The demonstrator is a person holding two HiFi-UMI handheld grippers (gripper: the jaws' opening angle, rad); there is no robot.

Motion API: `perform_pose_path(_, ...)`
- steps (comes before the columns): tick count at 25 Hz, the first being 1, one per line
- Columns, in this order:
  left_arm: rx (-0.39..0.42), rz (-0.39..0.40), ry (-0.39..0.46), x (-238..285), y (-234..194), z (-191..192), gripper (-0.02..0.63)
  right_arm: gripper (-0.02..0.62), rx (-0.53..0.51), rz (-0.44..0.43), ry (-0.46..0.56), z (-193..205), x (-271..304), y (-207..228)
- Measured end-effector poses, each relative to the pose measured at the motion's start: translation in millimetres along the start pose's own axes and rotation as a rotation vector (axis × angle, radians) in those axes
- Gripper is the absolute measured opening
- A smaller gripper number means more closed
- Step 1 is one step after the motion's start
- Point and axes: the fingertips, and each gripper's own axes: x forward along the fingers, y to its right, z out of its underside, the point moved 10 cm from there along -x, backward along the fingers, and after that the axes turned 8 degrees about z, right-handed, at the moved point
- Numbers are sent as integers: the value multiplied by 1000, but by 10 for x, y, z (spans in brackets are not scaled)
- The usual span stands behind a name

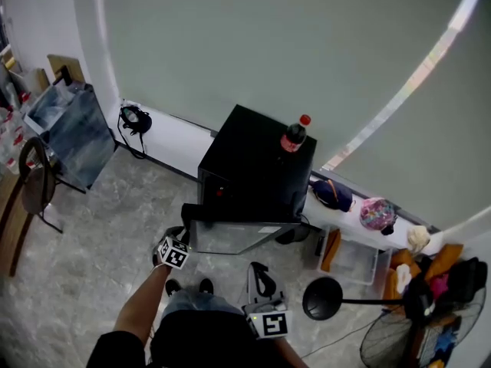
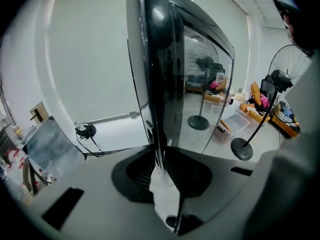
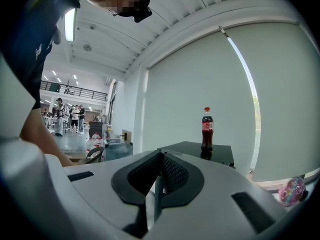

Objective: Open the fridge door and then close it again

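Observation:
A small black fridge [image 1: 257, 159] stands against the grey wall with a cola bottle [image 1: 294, 136] on its top. Its glossy door [image 1: 242, 236] stands swung out towards me. My left gripper [image 1: 181, 240] is at the door's left free edge. In the left gripper view the door [image 2: 165, 59] rises straight ahead, and the left gripper [image 2: 159, 160] is shut on its thin edge. My right gripper [image 1: 258, 270] hangs in front of the door, apart from it. The right gripper [image 3: 161, 159] is shut on nothing and points level at the fridge top [image 3: 200, 149] and bottle [image 3: 207, 129].
A round-based stand [image 1: 322, 297] and a floor fan [image 1: 414, 336] stand on the floor at the right, with a clear bin [image 1: 353, 259] beside the fridge. A chair [image 1: 34, 182] and a leaning blue-grey panel [image 1: 73, 133] are at the left. A black cable bundle [image 1: 134, 119] lies on the white ledge.

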Motion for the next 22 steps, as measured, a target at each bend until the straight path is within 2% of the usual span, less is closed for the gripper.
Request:
perform_pose_path(12, 49, 65, -11, 286, -399, -290, 55, 8, 34, 152, -8, -24, 363, -85)
perform_pose_path(22, 134, 141, 1, 529, -617, -530, 55, 8, 43, 290, -27, -55, 644, -247)
